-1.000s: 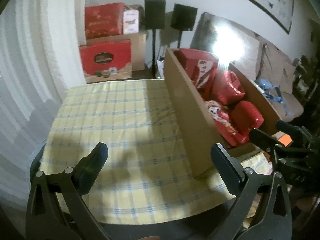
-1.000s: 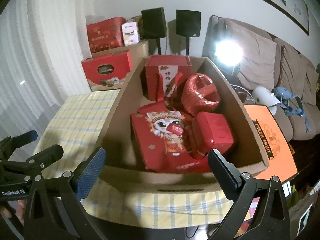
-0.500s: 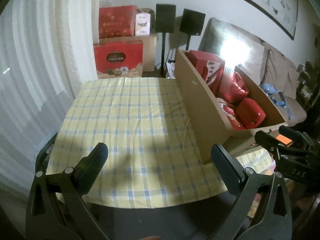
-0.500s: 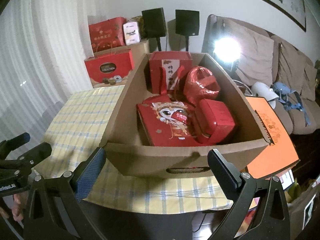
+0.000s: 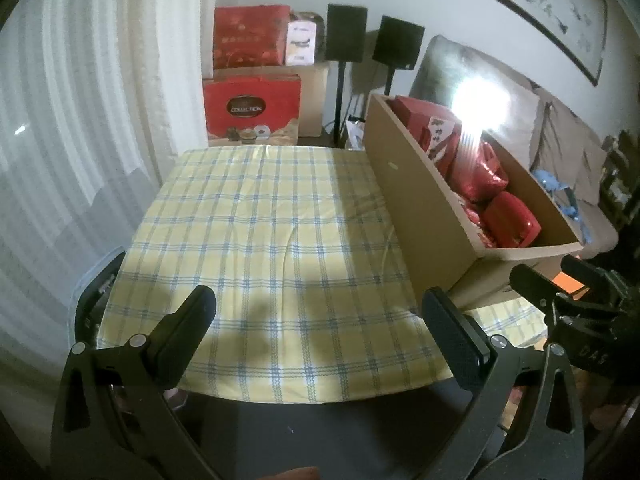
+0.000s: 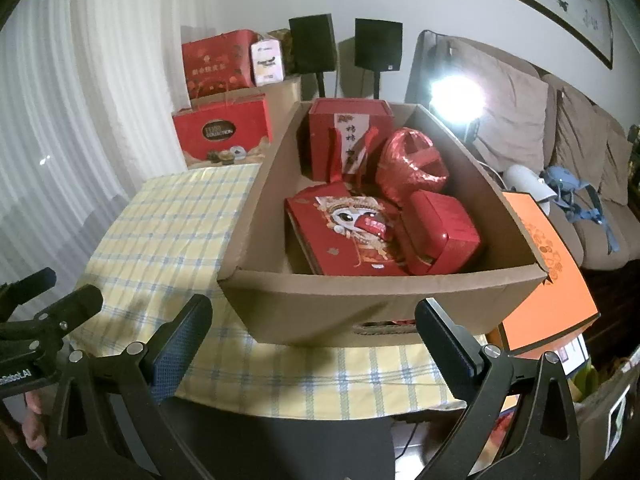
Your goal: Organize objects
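Both the left gripper and right gripper have jaws spread, empty; the cardboard box with red packages stands at the table's right edge

I see a pale yellow cloth with a blue check over the worktop, and a plain brown cardboard box with an orange flap. Inside it I note red packages: a flat box printed with a cartoon face, a glossy red tin, a shiny foil bundle. My tools are black; the right tool has blue-textured pads.
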